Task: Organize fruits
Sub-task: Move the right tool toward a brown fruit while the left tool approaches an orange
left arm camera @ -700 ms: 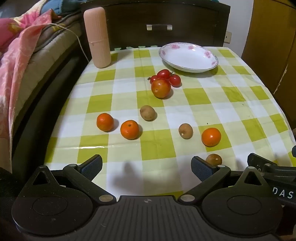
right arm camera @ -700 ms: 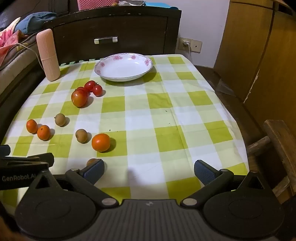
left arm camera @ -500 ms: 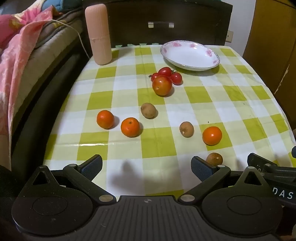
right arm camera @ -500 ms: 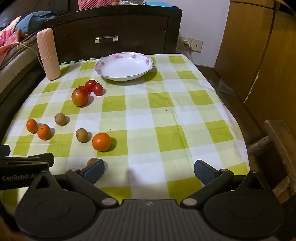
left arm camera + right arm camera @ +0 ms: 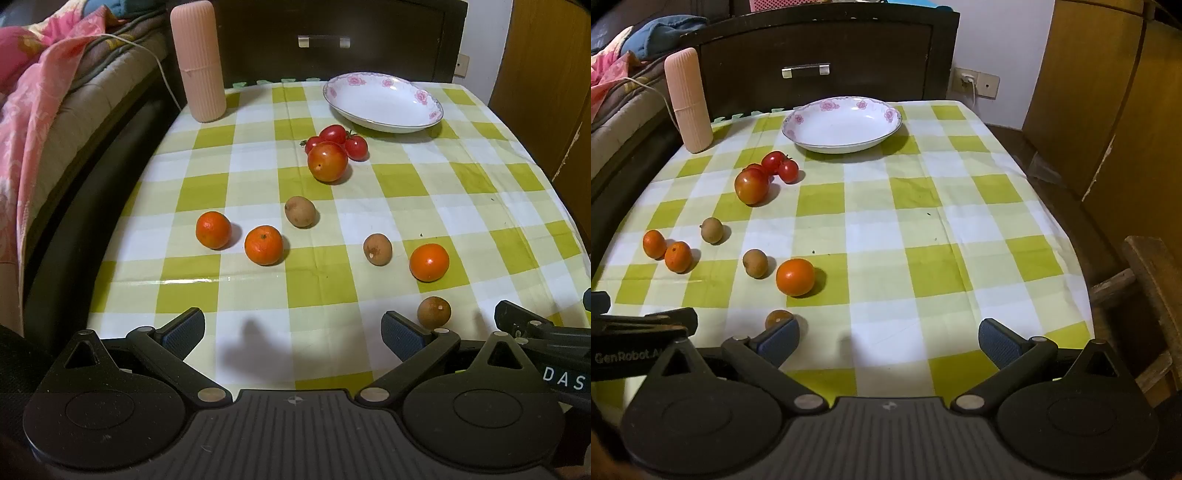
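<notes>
Loose fruit lies on a green-and-white checked tablecloth (image 5: pixel 406 206). Two small oranges (image 5: pixel 213 229) (image 5: pixel 263 245) sit at the left, a large tomato (image 5: pixel 327 161) in front of a cluster of cherry tomatoes (image 5: pixel 343 138), and another orange-red fruit (image 5: pixel 429 262) at the right. Three small brown fruits (image 5: pixel 300 211) (image 5: pixel 377 249) (image 5: pixel 434 312) are scattered between them. A white flowered dish (image 5: pixel 384 101) (image 5: pixel 842 123) stands empty at the back. My left gripper (image 5: pixel 291 328) is open above the near edge. My right gripper (image 5: pixel 886 338) is open too, its left finger just in front of the nearest brown fruit (image 5: pixel 777 317).
A tall pink ribbed cylinder (image 5: pixel 198 61) stands at the back left corner. Bedding (image 5: pixel 44 96) lies beyond the table's left edge, a dark wooden headboard (image 5: pixel 820 55) behind, wooden cabinets (image 5: pixel 1108 110) at the right, and a wooden stool (image 5: pixel 1152 280) near the right edge.
Both views have crept slightly closer to the table; the fruit sits a little lower in the left view. Both grippers stay open and no fruit has moved.
</notes>
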A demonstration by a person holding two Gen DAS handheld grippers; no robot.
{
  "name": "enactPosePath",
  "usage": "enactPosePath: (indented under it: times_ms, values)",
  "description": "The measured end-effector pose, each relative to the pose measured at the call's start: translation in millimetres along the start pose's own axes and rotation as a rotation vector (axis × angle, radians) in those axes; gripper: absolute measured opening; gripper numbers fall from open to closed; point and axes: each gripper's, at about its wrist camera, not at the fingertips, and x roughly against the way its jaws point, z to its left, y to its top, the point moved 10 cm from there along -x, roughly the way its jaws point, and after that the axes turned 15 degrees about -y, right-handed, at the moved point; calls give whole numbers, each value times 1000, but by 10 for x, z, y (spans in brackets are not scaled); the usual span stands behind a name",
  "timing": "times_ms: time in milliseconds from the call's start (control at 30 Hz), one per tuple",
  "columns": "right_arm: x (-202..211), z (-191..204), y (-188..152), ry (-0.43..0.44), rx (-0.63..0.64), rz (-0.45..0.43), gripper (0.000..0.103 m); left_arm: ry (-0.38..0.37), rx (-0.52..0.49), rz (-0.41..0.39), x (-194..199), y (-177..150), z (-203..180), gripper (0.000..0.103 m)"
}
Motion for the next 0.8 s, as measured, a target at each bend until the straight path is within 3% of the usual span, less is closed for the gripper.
enactPosePath:
  times_ms: [800]
  values:
    - [-58, 126, -55, 30, 32, 29, 101, 34, 11, 41, -2, -75, 93, 99]
